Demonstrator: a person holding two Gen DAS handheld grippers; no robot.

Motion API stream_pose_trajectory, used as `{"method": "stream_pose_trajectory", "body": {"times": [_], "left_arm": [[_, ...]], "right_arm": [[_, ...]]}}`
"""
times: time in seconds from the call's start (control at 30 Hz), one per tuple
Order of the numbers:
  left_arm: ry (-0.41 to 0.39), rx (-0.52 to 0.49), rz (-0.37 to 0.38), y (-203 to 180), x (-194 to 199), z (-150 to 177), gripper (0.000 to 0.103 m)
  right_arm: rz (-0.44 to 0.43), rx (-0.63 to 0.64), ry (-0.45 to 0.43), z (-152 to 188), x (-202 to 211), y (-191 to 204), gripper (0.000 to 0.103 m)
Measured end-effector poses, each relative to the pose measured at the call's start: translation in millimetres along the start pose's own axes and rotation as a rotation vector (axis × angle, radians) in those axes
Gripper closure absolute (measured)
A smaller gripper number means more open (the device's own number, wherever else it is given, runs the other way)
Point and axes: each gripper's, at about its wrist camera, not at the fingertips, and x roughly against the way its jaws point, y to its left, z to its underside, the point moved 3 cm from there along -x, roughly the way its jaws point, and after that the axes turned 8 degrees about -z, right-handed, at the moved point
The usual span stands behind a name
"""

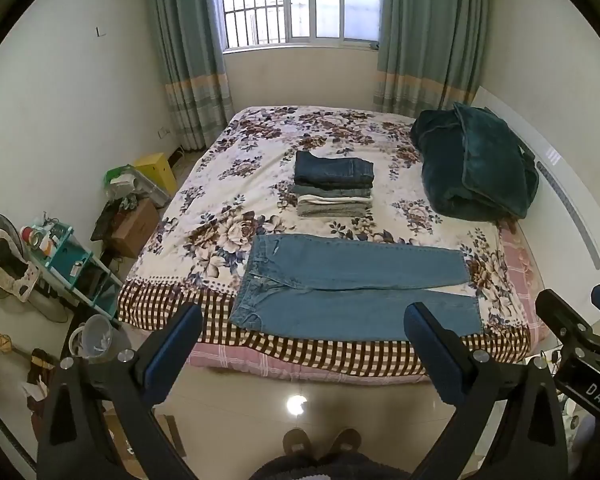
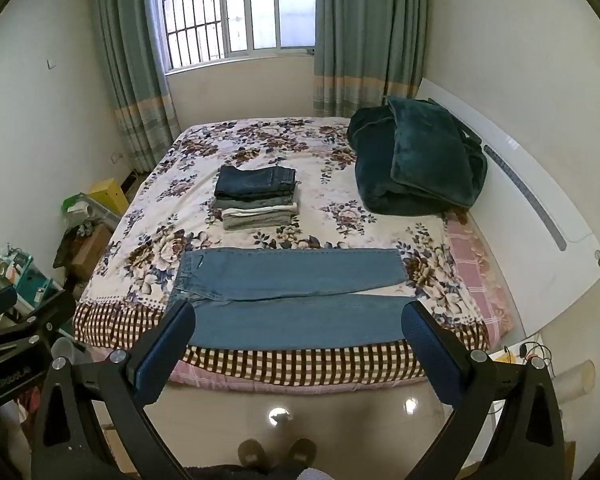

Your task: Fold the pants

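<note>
Blue pants lie flat on the bed, and both grippers wait, wide open and empty.

Left wrist view: the left gripper [image 1: 302, 330] hangs above the floor, short of the bed [image 1: 168, 308], with its fingers [image 1: 180, 340] far apart and nothing in them. The pants [image 1: 352, 292] lie spread near the bed's front edge, waist to the left, legs to the right. They could slide off that edge if a tug pulls them this way. A bucket [image 1: 96, 336] stands on the floor; I cannot tell what is in it.

Right wrist view: the right gripper [image 2: 300, 332] is open and empty too. A pinch that grabs only one layer could bunch the fold. A stack of folded clothes [image 2: 258, 198] sits behind the pants, and a wide swing might knock it.
</note>
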Motion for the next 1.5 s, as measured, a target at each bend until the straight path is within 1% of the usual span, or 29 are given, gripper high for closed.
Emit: {"method": "stream_pose_trajectory", "body": {"times": [0.1,0.33,0.6,1.03,1.23,1.5], "left_arm": [[-0.002,0.005,-0.002,6.3,6.5,0.2,0.000],[-0.003,0.007,0.005,6.3,7.1,-2.2,0.000],[-0.006,0.009,0.013,6.6,7.5,-5.1,0.000],[-0.012,0.011,0.033,-2.5,15.9,-16.4,0.000],[-0.023,0.021,0.033,5.8,18.9,-14.0,0.000],[-0.025,0.020,0.033,6.8,18.7,-11.2,0.000]], "right_arm": [[-0.005,-0.002,-0.003,1.8,1.4,-1.2,0.000],[-0.009,-0.002,-0.004,2.8,3.6,-0.3,0.000],[-0.010,0.006,-0.010,0.1,15.7,1.9,0.000],[-0.007,0.010,-0.014,-4.5,22.5,7.0,0.000],[-0.006,0.013,-0.015,-4.9,24.1,7.4,0.000],[-0.005,0.012,-0.018,-7.1,26.3,10.1,0.000]]}}
